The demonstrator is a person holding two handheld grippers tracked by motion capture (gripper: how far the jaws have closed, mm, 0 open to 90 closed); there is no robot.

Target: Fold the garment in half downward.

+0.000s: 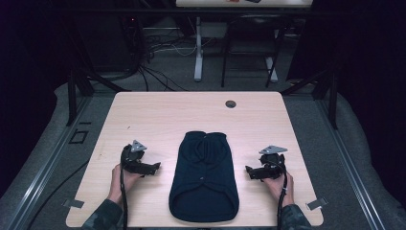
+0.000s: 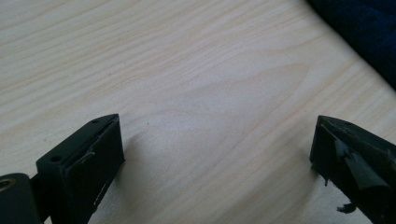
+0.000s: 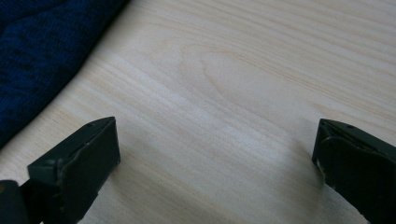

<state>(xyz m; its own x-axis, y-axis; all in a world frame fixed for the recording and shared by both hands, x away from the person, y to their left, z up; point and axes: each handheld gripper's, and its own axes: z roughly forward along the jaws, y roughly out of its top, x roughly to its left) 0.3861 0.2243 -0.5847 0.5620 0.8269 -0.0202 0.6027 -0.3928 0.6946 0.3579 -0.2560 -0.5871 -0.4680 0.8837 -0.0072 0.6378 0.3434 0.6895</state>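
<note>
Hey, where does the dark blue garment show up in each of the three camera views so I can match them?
High view: the dark blue garment lies flat at the table's middle, between the two grippers, touching neither.
Left gripper view: its edge fills the top right corner, beyond the open jaws.
Right gripper view: it fills the top left corner, beyond the open jaws.
Shared landmark: the pale wood-grain table under it in all three.
</note>
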